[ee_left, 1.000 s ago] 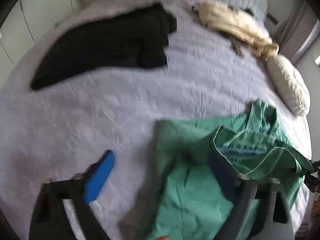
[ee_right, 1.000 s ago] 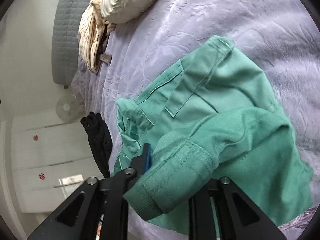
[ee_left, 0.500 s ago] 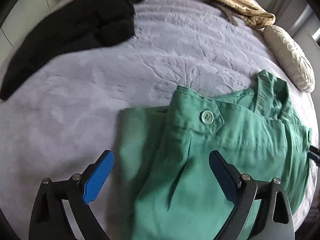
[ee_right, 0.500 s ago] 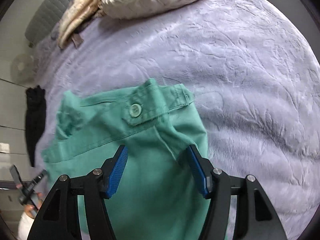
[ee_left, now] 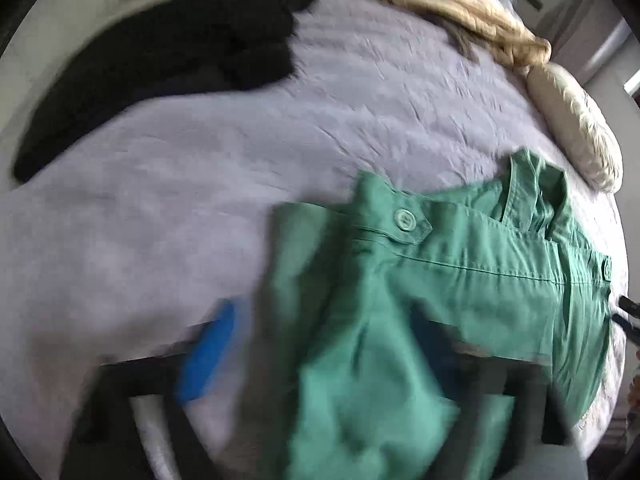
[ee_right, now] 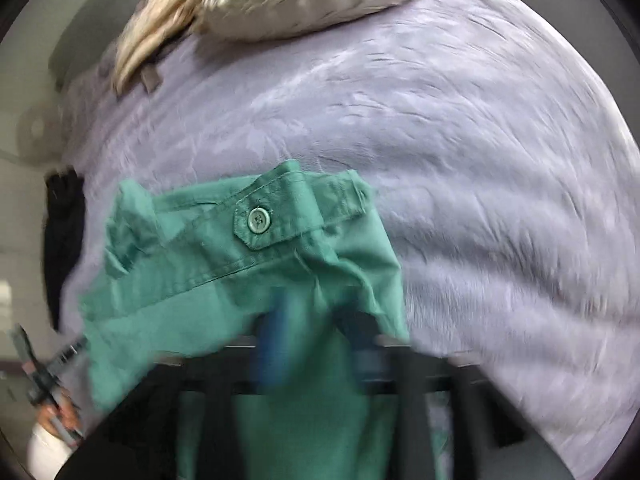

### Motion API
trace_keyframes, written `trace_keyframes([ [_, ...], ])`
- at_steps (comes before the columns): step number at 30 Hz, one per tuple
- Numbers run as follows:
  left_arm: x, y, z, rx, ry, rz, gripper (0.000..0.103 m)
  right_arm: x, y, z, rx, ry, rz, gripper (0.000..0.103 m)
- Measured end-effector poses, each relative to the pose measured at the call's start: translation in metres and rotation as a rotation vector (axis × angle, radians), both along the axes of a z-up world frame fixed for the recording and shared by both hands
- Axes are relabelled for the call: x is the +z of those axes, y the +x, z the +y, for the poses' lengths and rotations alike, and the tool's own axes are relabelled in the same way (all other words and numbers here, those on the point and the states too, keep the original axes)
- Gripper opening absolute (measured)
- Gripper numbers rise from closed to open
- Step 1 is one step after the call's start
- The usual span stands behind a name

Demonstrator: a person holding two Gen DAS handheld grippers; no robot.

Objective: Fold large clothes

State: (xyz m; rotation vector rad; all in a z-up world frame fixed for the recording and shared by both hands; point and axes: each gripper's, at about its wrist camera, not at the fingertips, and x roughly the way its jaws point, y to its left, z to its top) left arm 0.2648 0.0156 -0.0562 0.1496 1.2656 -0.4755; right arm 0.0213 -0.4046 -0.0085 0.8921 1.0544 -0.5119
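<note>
Folding is under way on the green garment [ee_left: 472, 280], which lies on the near right part of the bed [ee_left: 200, 184], its buttoned tab [ee_right: 258, 222] facing up. The left gripper [ee_left: 320, 344] is blurred; its jaws stand spread wide, with the blue pad [ee_left: 208, 356] over the bedspread just left of the garment and the other finger over the cloth. The right gripper [ee_right: 316, 344] is also blurred. Its jaws sit close together with green fabric between them, and they appear to be pinching a fold of it, though blur prevents certainty.

Hazards from this position:
- The right-hand pinch looks shallow and bunched. If only one layer is caught, the lower layers would probably trail behind and skew the fold.
- The left jaws hold nothing. Pulling with one gripper alone is likely to drag the garment across the bed instead of folding it.
- The collar end at the far right is rumpled; folding over it would likely trap creases.

A black garment [ee_left: 160, 52] lies at the far left, well apart, as do a beige garment [ee_left: 460, 4] and a pillow [ee_left: 576, 124] at the far right.
</note>
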Motion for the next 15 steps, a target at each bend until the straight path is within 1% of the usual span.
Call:
trace_keyframes([
  [1,0.005,-0.004,0.008,-0.01,-0.003,-0.011,0.092,0.004,-0.007,0.008,0.001,0.026,-0.037,0.081],
  [2,0.008,-0.009,0.015,-0.022,-0.005,0.002,0.092,0.006,-0.012,0.019,0.008,0.067,-0.069,0.081],
  [4,0.009,-0.02,0.03,-0.021,-0.021,0.041,0.092,0.005,-0.022,0.05,0.03,0.179,-0.146,0.081],
  [6,0.001,-0.037,0.044,-0.039,-0.045,0.112,0.092,-0.001,-0.026,0.086,0.068,0.289,-0.186,0.081],
  [7,-0.002,-0.043,0.049,-0.05,-0.051,0.131,0.092,-0.012,-0.025,0.117,0.104,0.381,-0.195,0.081],
  [9,-0.01,-0.062,0.056,-0.075,-0.06,0.159,0.092,-0.034,-0.018,0.169,0.151,0.521,-0.191,0.081],
  [11,-0.02,-0.074,0.06,-0.086,-0.073,0.197,0.092,-0.056,-0.014,0.21,0.165,0.611,-0.17,0.081],
  [13,-0.027,-0.082,0.064,-0.092,-0.094,0.225,0.092,-0.08,-0.007,0.245,0.143,0.662,-0.135,0.081],
  [14,-0.031,-0.085,0.065,-0.094,-0.103,0.234,0.089,-0.088,-0.006,0.253,0.119,0.67,-0.132,0.081],
  [15,-0.035,-0.086,0.065,-0.095,-0.109,0.248,0.071,-0.096,-0.006,0.259,0.079,0.662,-0.128,0.081],
])
